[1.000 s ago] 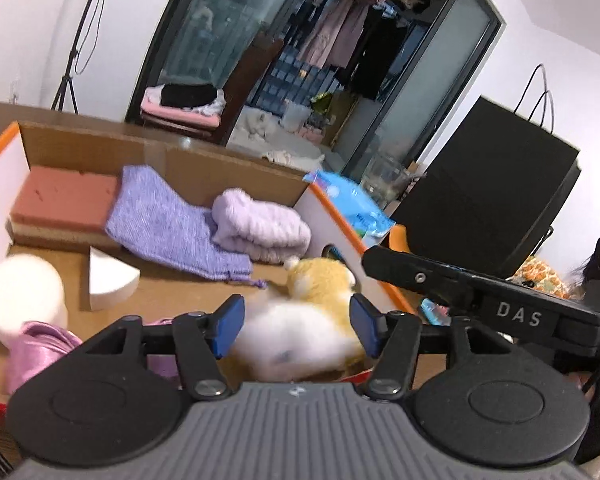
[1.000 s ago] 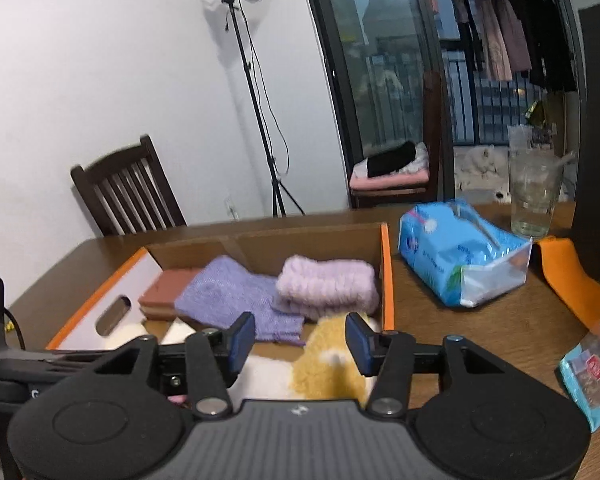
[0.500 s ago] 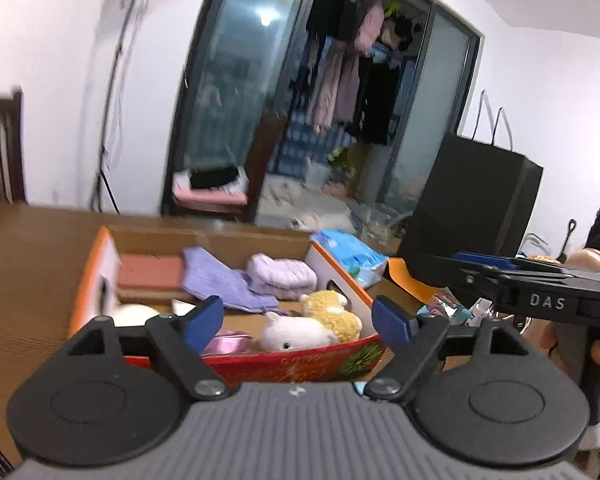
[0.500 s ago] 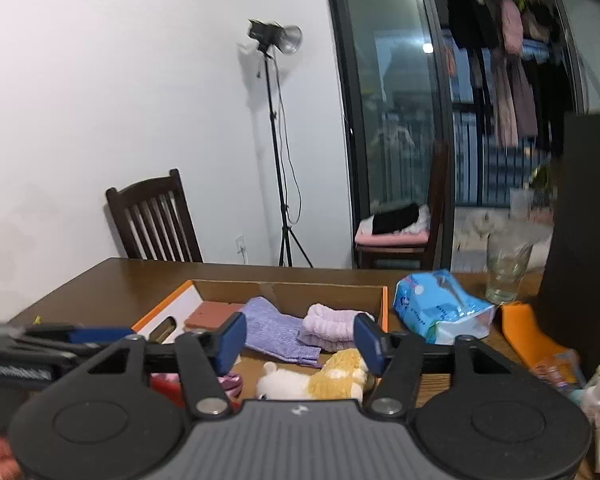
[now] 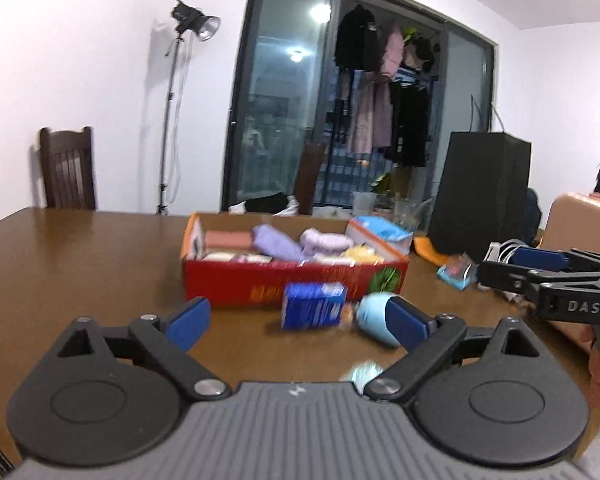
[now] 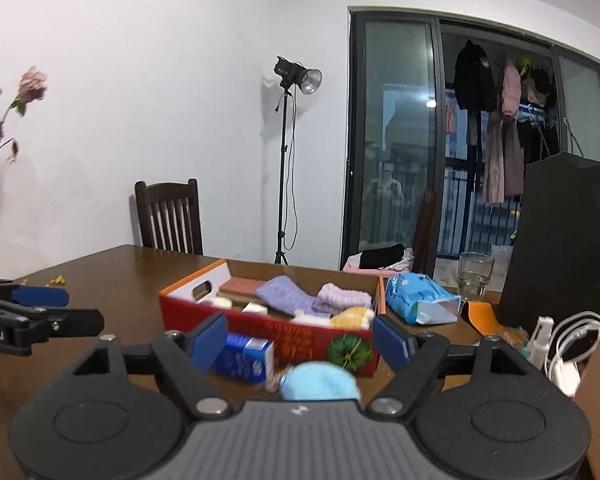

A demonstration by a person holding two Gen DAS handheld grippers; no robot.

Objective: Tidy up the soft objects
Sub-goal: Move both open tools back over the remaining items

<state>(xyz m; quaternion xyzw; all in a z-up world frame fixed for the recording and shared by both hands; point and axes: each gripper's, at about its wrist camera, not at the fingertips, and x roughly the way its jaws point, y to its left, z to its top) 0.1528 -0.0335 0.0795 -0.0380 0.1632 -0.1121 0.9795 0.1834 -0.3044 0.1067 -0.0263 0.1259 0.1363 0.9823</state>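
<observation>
A red cardboard box [image 5: 292, 276] [image 6: 308, 330] stands on the brown table. It holds a purple cloth [image 5: 278, 244] [image 6: 284, 294], a lilac folded towel [image 5: 326, 240] [image 6: 342, 296], a yellow and white plush [image 5: 362, 254] [image 6: 352, 316] and a pink sponge [image 5: 228, 238] [image 6: 244, 286]. In front of the box lie a blue packet [image 5: 314, 306] [image 6: 246, 354] and a light blue soft thing [image 5: 372, 316] [image 6: 320, 380]. My left gripper [image 5: 300, 322] [image 6: 82, 308] and right gripper [image 6: 300, 342] [image 5: 496, 268] hover short of the box. Their jaws are opening, with nothing held between them.
Right of the box are a blue tissue pack [image 6: 416, 298], a glass [image 6: 476, 276], a tall black bag [image 6: 560, 240] and white cables [image 6: 572, 336]. A wooden chair [image 6: 168, 216] and a light stand [image 6: 284, 160] are behind the table. A hand [image 5: 598, 364] holds the right gripper.
Both grippers have drawn back from over the box and their jaws have spread wider. The plush stays in the box. The blue packet and the light blue thing have come into view.
</observation>
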